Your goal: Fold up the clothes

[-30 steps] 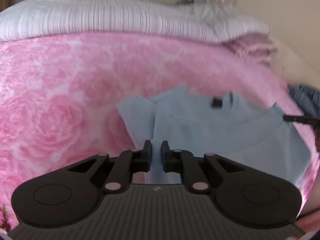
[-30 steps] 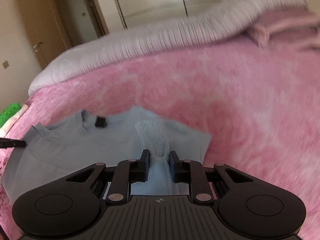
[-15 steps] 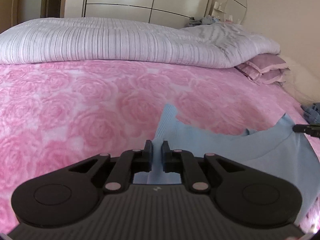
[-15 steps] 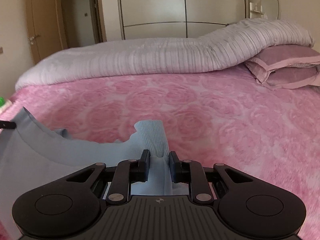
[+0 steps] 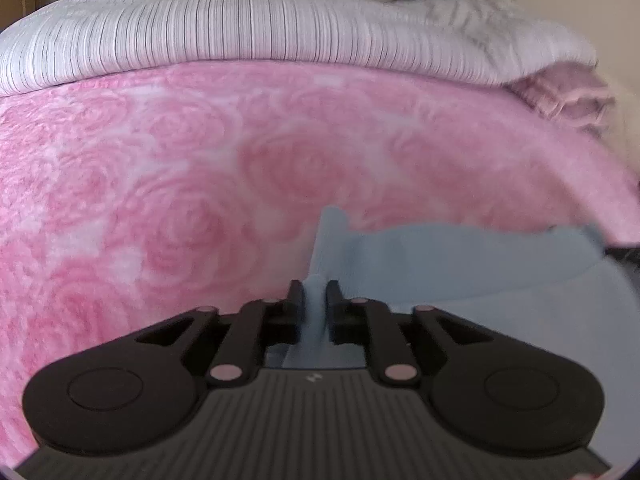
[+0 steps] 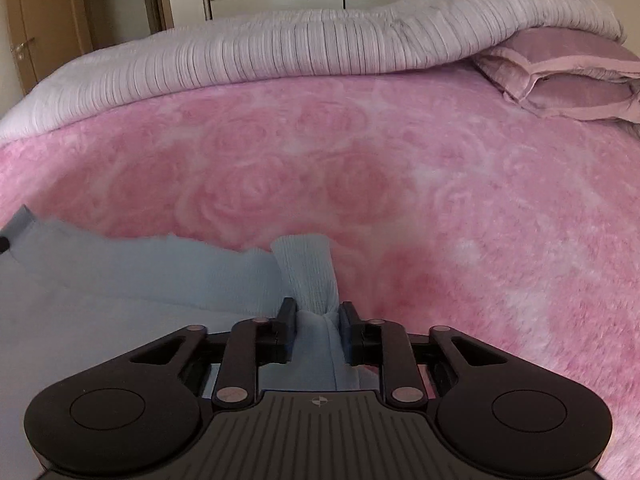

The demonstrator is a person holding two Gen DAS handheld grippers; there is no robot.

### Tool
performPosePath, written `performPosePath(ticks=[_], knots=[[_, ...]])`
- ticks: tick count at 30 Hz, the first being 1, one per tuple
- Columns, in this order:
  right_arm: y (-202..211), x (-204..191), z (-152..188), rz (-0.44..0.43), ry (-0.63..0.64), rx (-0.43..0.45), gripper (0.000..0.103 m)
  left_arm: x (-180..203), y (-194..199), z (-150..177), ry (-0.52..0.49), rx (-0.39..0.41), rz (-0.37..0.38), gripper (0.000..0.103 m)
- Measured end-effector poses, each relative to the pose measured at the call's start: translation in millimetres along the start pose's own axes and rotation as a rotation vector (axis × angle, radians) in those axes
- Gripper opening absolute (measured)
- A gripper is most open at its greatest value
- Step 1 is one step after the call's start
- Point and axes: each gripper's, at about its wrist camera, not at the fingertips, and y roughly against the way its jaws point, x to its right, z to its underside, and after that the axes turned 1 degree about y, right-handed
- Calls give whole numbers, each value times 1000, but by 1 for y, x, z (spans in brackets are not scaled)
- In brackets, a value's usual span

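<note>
The left gripper (image 5: 314,292) and the right gripper (image 6: 318,314) each have their jaws pinched tight on an end of a light-blue sweater (image 6: 132,276) stretched between them above the pink rose-pattern blanket (image 6: 460,184). Only the right view shows a wooden door (image 6: 40,28) beyond the blanket. No writing is readable.

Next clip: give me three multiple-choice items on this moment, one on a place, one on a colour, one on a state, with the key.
1. Where do the pillows lie?
A. far right of the bed
B. on the floor
C. under the garment

2. What colour is the garment?
A. green
B. light blue
C. white

3. What are the right tongs doing?
A. hanging open
B. shut on nothing
C. shut on the garment

Key: 1 A, they lie at the right end of the striped duvet; 2 B, pale blue against the pink blanket; 3 C, ribbed cloth is bunched between the jaws.
</note>
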Motion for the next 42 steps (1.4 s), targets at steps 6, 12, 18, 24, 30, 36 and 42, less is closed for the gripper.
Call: performPosePath(ticks=[6, 12, 18, 24, 30, 36, 42], knots=[[50, 7, 0, 61, -57, 16, 49, -9, 10, 9, 30, -42, -26, 19], [137, 30, 58, -38, -290, 76, 50, -46, 94, 65, 259, -84, 77, 30], [183, 64, 136, -183, -687, 89, 50, -82, 125, 129, 645, -95, 210, 34], [189, 68, 147, -303, -838, 113, 50, -86, 113, 142, 758, -91, 267, 33], [172, 61, 143, -272, -851, 79, 8, -69, 111, 135, 653, -68, 255, 8], [183, 51, 134, -141, -705, 47, 7, -51, 114, 132, 441, -85, 150, 9], [186, 65, 141, -145, -819, 47, 19, -36, 130, 129, 350, -68, 57, 12]])
